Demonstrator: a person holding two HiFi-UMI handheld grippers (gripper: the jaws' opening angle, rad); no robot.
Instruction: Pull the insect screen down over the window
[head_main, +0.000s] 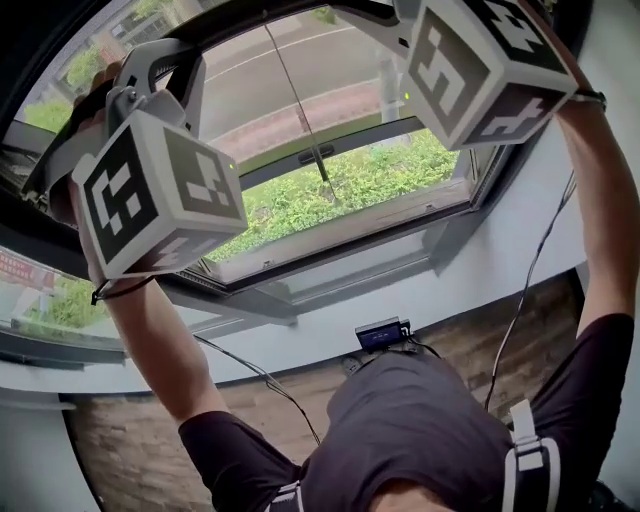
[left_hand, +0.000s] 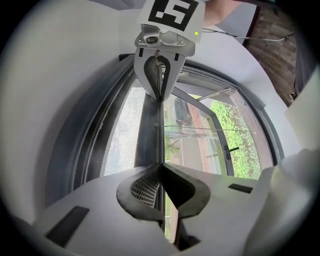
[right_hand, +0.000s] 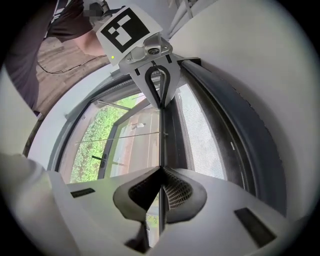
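The insect screen (left_hand: 120, 135) is showing as a narrow strip of grey mesh between one long edge of the window frame (left_hand: 85, 130) and its dark pull bar (left_hand: 149, 130), which is lying across the opening close to that edge. The left claw (left_hand: 160, 166) is pinching the bar's thin lip, its jaws pressed narrow onto it. The right claw (right_hand: 161, 168) is clamping the same lip further along, and the two are facing each other down the bar. Beyond the bar, the open sash (head_main: 345, 228) is tilting outward over green bushes (head_main: 360, 180), with a thin cord (head_main: 295, 100) crossing the pane. The person's arms (head_main: 150, 330) are reaching up to the bar, and a brick wall (head_main: 130, 440) is running below the sill
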